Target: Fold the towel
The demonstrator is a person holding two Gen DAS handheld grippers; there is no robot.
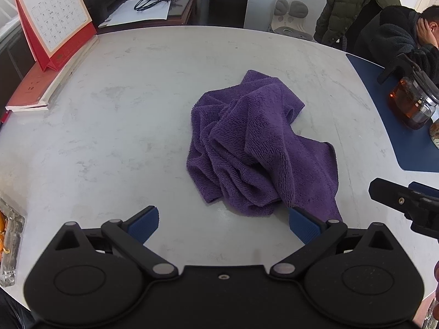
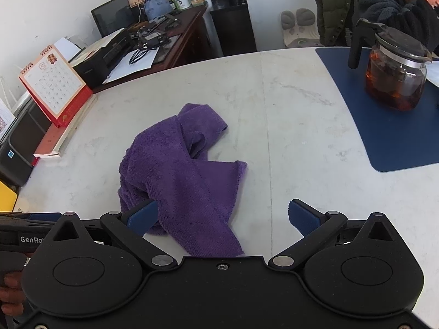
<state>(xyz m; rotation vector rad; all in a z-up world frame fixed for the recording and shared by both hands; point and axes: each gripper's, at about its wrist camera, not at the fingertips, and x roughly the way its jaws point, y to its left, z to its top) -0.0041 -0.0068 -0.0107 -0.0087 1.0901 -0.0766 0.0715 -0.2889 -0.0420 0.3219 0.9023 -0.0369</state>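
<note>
Although both wrist views cover the same white table (image 1: 109,137), each gripper body blocks the near edge of it. The purple towel (image 1: 258,148) lies crumpled in a heap near the table's middle, unfolded.

Left gripper (image 1: 223,224): jaws spread wide, nothing between them. Its right blue pad (image 1: 303,226) sits at the towel's near corner; can't tell if it touches the cloth or just overlaps it in view.

Right gripper (image 2: 222,218): jaws also wide apart, holding nothing. The towel's near flap runs down between them and disappears under the gripper body, so that corner is cut off. The left pad (image 2: 142,218) overlaps the towel's left bulge; contact unclear.

Left wrist view only:
- the right gripper's black body pokes in at the right edge, mostly cropped
- a glass dish (image 1: 11,244) at the left edge, contents partly out of frame

Right wrist view only:
- the left gripper's handle with partial "GenRo" lettering, plus the fingers (image 2: 11,296) holding it, at lower left
- the full glass teapot (image 2: 395,74) with dark tea on a blue mat (image 2: 397,142); the other view crops it

Both views: a red desk calendar (image 2: 55,82) standing on a book (image 2: 55,142) at far left, print too small to read. A seated person in a dark fleece (image 2: 397,2) at far right, half cropped.
</note>
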